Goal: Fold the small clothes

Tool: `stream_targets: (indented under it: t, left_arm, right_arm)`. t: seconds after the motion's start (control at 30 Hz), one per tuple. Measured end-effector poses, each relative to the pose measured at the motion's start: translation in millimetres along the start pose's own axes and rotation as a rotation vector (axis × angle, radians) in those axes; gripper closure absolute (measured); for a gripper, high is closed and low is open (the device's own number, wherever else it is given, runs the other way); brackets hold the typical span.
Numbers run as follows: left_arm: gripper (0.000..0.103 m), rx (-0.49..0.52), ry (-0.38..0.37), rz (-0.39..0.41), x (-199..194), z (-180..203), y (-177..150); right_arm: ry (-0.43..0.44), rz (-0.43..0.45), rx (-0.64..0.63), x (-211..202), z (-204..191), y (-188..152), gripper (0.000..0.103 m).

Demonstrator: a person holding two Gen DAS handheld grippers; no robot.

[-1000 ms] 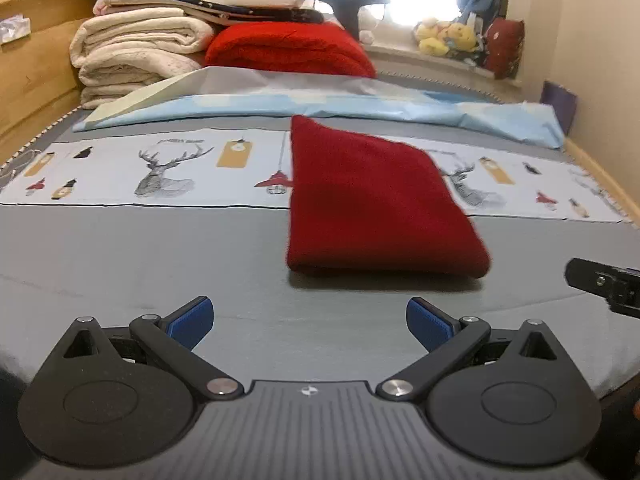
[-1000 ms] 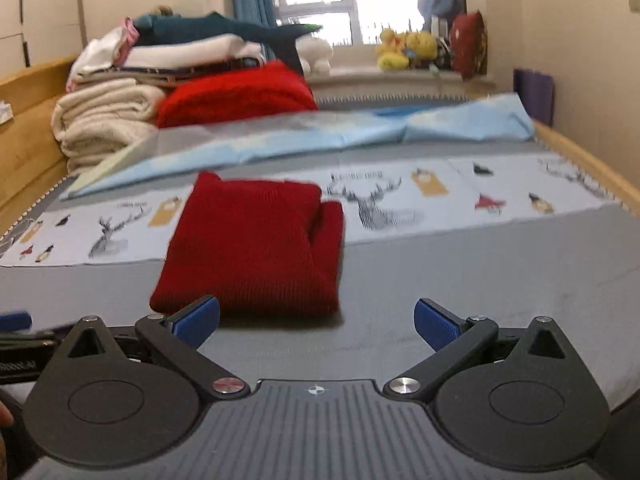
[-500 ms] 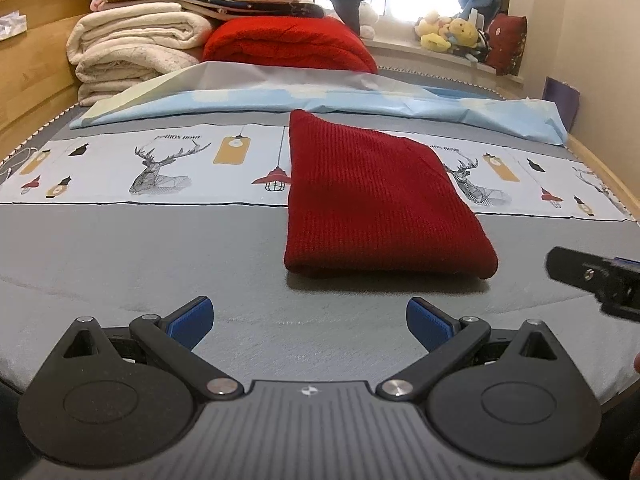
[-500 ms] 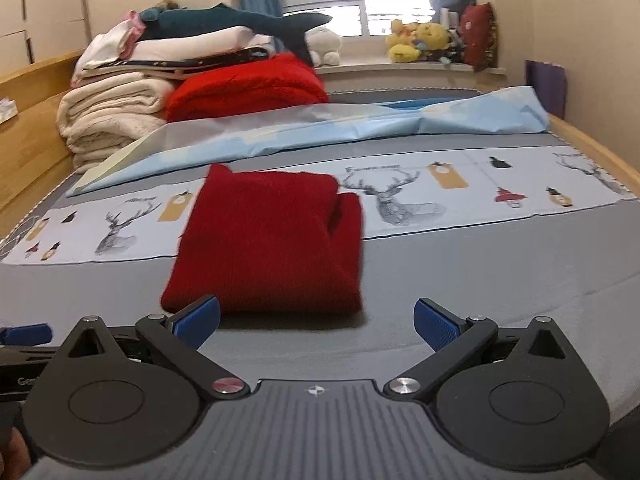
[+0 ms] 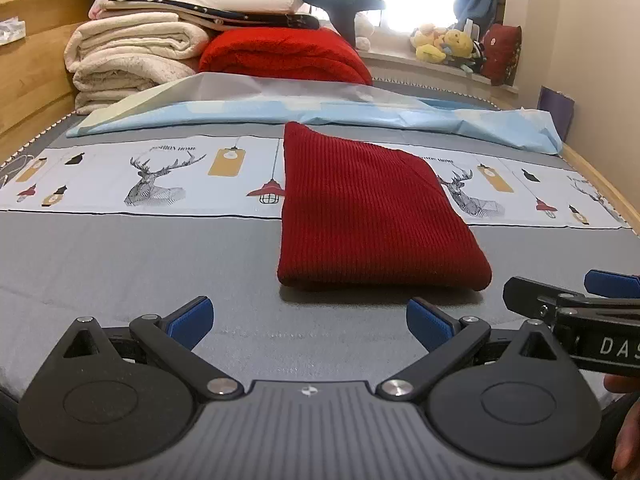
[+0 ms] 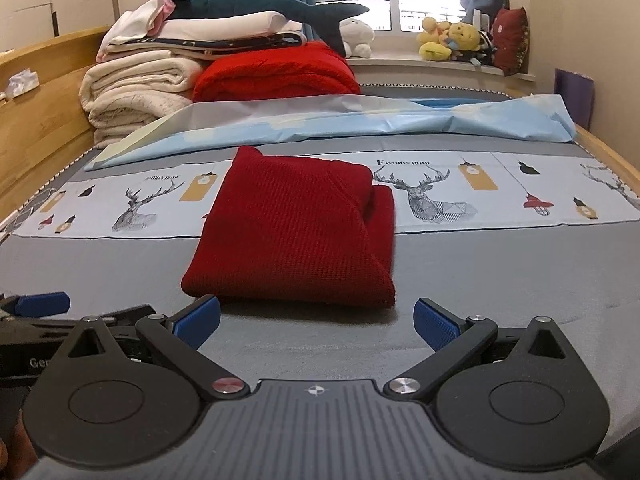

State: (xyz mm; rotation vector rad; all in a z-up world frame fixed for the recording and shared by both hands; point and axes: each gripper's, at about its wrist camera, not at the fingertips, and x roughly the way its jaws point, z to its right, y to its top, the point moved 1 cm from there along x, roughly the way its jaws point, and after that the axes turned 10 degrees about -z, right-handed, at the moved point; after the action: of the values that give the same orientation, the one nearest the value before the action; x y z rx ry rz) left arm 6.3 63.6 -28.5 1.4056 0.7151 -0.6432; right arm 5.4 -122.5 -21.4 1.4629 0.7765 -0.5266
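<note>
A red knitted garment (image 5: 372, 216) lies folded flat on the grey bed sheet (image 5: 132, 264); it also shows in the right wrist view (image 6: 296, 236), with a folded layer along its right side. My left gripper (image 5: 310, 318) is open and empty, just short of the garment's near edge. My right gripper (image 6: 316, 320) is open and empty, also just in front of the garment. The right gripper shows at the right edge of the left wrist view (image 5: 576, 304). The left gripper's blue fingertip (image 6: 42, 303) shows at the left of the right wrist view.
A light blue sheet (image 5: 320, 110) lies bunched behind the garment. Folded cream blankets (image 5: 132, 56) and a red blanket (image 5: 284, 56) are stacked at the headboard end. A wooden bed rail (image 5: 32, 92) runs on the left. Plush toys (image 6: 452, 40) sit on the windowsill.
Both grippers have drawn back slightly toward the near edge of the bed and moved closer together. The garment has not moved.
</note>
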Motion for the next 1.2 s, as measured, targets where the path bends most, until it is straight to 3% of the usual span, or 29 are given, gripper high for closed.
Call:
stream_targets:
  t: [1.2]
  left_arm:
    - [0.000,0.010,-0.013,-0.005,3.5,-1.3,-0.1]
  right_arm:
    - [-0.011,0.016,-0.016,-0.5,-0.8,-0.8,0.001]
